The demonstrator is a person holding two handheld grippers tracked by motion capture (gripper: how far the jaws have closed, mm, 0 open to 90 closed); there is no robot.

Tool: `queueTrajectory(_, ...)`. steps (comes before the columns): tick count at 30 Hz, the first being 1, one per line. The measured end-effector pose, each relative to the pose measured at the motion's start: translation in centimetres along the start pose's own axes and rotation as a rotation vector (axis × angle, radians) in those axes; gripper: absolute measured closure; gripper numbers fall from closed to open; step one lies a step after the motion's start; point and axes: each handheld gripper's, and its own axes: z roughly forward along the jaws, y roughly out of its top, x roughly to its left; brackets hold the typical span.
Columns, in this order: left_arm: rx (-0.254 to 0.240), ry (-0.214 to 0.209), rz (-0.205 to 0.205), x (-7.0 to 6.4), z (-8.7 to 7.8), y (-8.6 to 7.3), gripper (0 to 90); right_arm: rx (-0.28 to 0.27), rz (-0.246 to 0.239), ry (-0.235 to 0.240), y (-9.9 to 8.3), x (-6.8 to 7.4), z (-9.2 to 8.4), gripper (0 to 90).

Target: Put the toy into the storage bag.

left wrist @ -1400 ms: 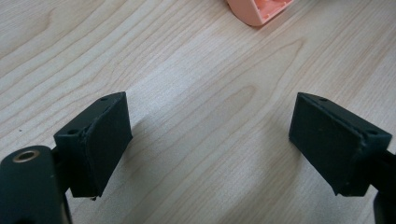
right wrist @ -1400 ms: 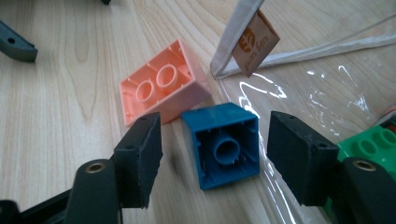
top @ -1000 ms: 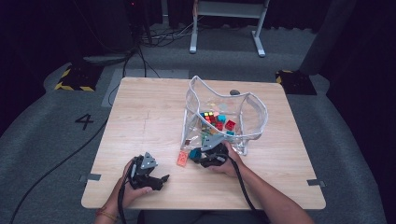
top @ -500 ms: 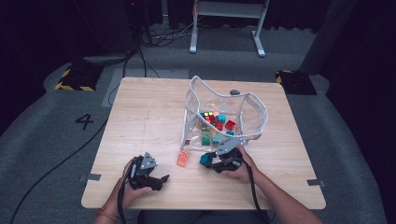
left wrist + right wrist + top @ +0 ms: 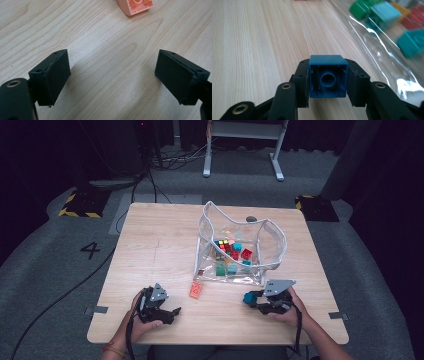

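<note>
Carried away from the clear bag (image 5: 272, 237) of coloured blocks (image 5: 233, 254), the right gripper (image 5: 256, 300) clamps a blue block (image 5: 328, 75); left gripper (image 5: 170, 312) gapes empty.

High view: fixed overhead, looking forward and down across the whole pale wooden table (image 5: 165, 245). Gripper views: riding low, super close to the tabletop. Shared with the left one: small orange plastic brick (image 5: 196, 290) (image 5: 135, 5); with the right one: clear plastic bag (image 5: 240, 245) (image 5: 384, 50).

Blue brick (image 5: 328, 76) clamped in right tool (image 5: 328, 82), wooden table (image 5: 257, 45), clear bag (image 5: 384, 50) beside
</note>
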Motion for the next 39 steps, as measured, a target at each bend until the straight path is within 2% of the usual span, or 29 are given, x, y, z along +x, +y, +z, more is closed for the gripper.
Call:
queueTrajectory(3,0.001,-0.003,-0.002,0.0,0.0,0.0,12.7,-0.003,0.066,-0.038,-1.9,-0.8,-2.1,58.9)
queueTrajectory(8,0.001,0.006,0.0,0.0,0.0,0.0,12.3,-0.014,0.106,-0.096,-3.7,-1.3,-4.3,58.9)
queueTrajectory(12,0.001,0.006,0.0,0.0,0.0,0.0,12.4,-0.051,0.169,-0.158,-4.9,-2.2,-6.4,58.9)
queueTrajectory(14,0.005,0.003,0.006,0.1,0.0,0.1,12.3,-0.064,0.172,-0.185,-5.1,-2.6,-7.3,58.9)
queueTrajectory(19,0.005,0.001,0.007,0.1,0.0,0.1,12.2,-0.078,0.177,-0.242,-4.6,-3.7,-8.9,58.9)
queueTrajectory(27,0.005,0.003,0.007,0.1,0.0,0.1,12.2,-0.115,0.194,-0.305,-2.8,-6.8,-10.7,58.9)
queueTrajectory(32,0.006,0.002,0.008,0.1,0.0,0.1,12.2,-0.125,0.184,-0.362,-0.9,-8.8,-12.3,58.9)
queueTrajectory(36,0.002,0.005,0.005,0.1,0.0,0.1,12.1,-0.159,0.186,-0.392,0.8,-10.3,-13.7,58.9)
queueTrajectory(38,0.001,0.005,0.005,0.1,0.1,0.1,12.1,-0.186,0.193,-0.372,1.7,-11.0,-14.2,58.9)
queueTrajectory(39,0.003,0.003,0.005,0.1,0.0,0.1,12.1,-0.185,0.185,-0.385,2.3,-11.2,-14.3,58.9)
